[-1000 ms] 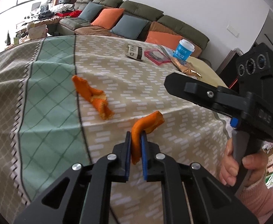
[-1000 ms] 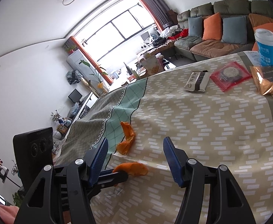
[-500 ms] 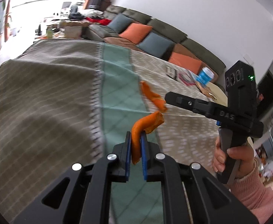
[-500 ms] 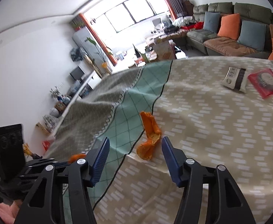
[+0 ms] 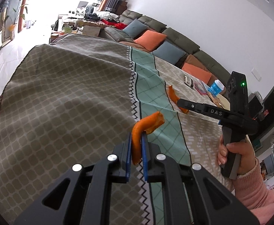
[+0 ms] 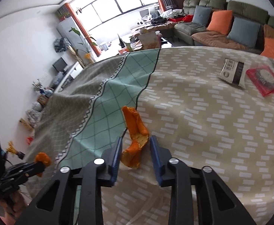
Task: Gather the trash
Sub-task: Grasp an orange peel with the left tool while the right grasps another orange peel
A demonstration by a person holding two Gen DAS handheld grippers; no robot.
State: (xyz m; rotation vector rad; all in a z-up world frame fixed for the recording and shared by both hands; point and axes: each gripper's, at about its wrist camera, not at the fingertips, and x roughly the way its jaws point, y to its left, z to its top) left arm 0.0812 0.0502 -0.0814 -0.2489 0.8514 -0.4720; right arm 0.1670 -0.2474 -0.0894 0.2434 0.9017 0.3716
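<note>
My left gripper (image 5: 137, 136) is shut on a curled orange peel (image 5: 150, 121), held above the grey-brown part of the tablecloth (image 5: 62, 112). It also shows at the lower left of the right wrist view, the left gripper (image 6: 40, 166) with its peel (image 6: 42, 159). A second, longer orange peel (image 6: 135, 131) lies on the cloth at the edge of the green stripe. My right gripper (image 6: 136, 144) straddles its near end; the jaws are closing, with a small gap still at the right pad. In the left wrist view the right gripper (image 5: 181, 103) reaches over that peel (image 5: 172, 95).
At the far right of the table lie a black-and-white snack packet (image 6: 232, 71), a red packet (image 6: 264, 80), a blue paper cup (image 5: 216, 88) and a golden wrapper (image 5: 216, 102). The cloth hangs over the table's left edge. A sofa (image 6: 221, 33) stands behind.
My left gripper has swung left over the cloth with its peel. The right gripper has moved onto the second peel and its jaws have narrowed around it.
</note>
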